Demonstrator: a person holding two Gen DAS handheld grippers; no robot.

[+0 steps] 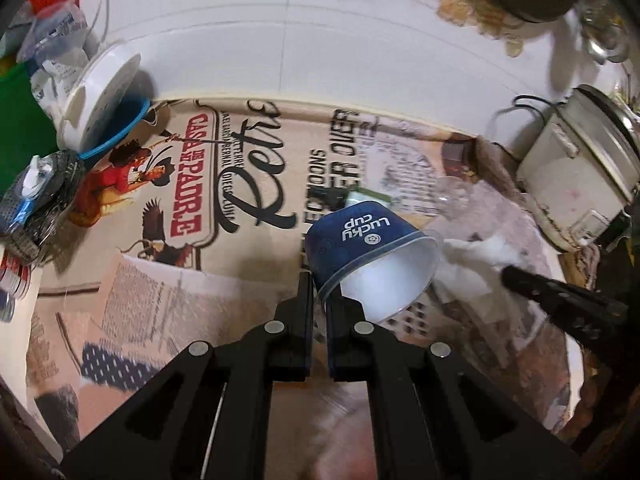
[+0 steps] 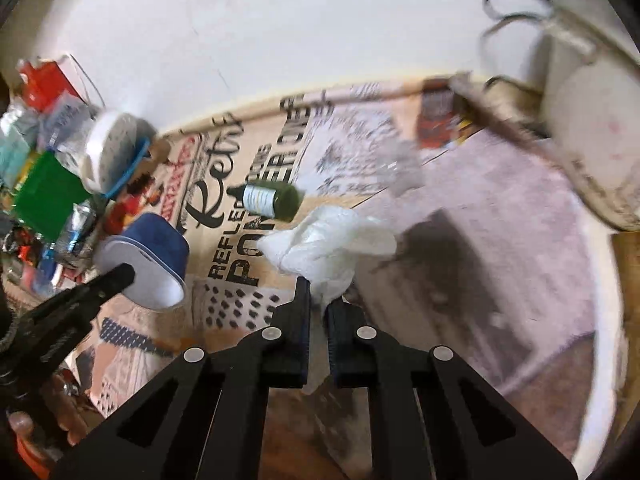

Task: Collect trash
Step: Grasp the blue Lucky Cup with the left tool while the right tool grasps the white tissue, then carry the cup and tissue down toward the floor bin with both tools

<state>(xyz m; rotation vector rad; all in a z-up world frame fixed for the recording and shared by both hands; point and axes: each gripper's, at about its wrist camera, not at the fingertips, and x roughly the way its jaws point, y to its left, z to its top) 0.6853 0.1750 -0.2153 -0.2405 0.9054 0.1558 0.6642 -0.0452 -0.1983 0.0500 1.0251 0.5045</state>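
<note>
Your left tool (image 1: pixel 320 300) has the dark blue paper cup with the white inside (image 1: pixel 370 254) pinched by its rim, jaws nearly together, one finger outside the wall and one inside. The cup hangs tilted, mouth toward you, above the counter (image 2: pixel 480 248) with its printed poster-style covering. I'd judge that thin rim grip the weak spot: a quick swing could let the cup pivot or slip free, and any dregs inside would spill.

Moving right, a small green dropper bottle with a white label (image 2: pixel 268 200) lies on its side on the counter, just beyond the tissue and not yet collected.

Your right tool (image 2: pixel 318 300) is clamped on the lower tail of the crumpled white tissue (image 2: pixel 328 240), jaws all but touching. Most of the wad bulges loose above the fingertips, so it could tear or slide out, or brush the bottle and set it rolling.

Far right stands a white rice cooker with a black cord (image 1: pixel 576 176); a wide swing could snag that cord.
</note>
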